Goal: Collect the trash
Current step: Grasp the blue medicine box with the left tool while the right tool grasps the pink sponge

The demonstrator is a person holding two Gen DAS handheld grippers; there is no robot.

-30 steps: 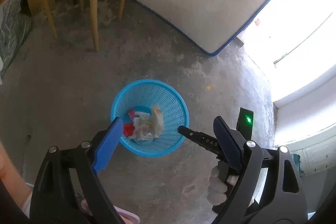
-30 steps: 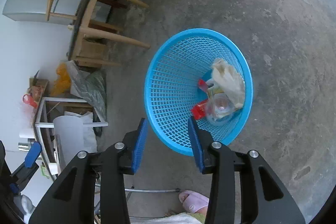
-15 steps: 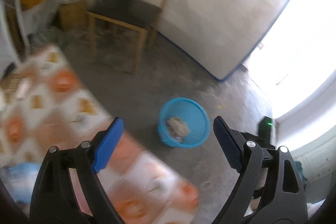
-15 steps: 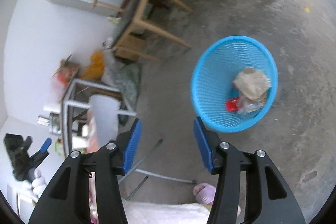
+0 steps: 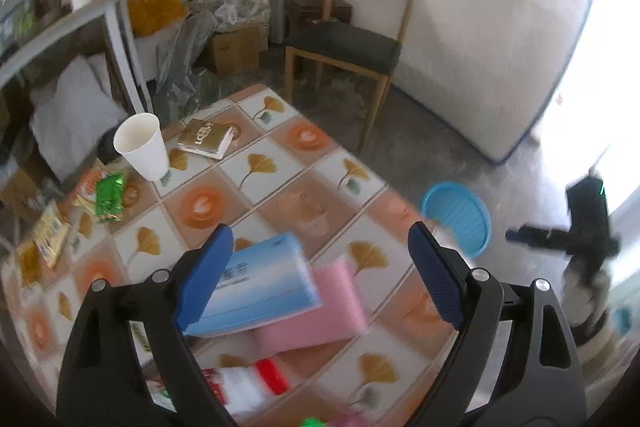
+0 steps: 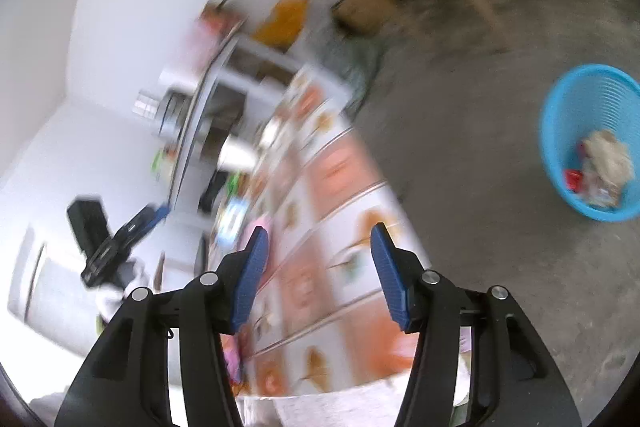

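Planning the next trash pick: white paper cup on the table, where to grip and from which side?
Judging from the left wrist view: the paper cup stands upright and empty on the table, wider at the rim. Grip across the mid wall, coming in level from the near side, lightly, since thin walls crush. The green wrapper and booklet flank it, so keep the jaws between them.

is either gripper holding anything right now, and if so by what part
Nothing is held. The left gripper is open over the table, and the right gripper, whose jaws have just been opening, has nothing between them.
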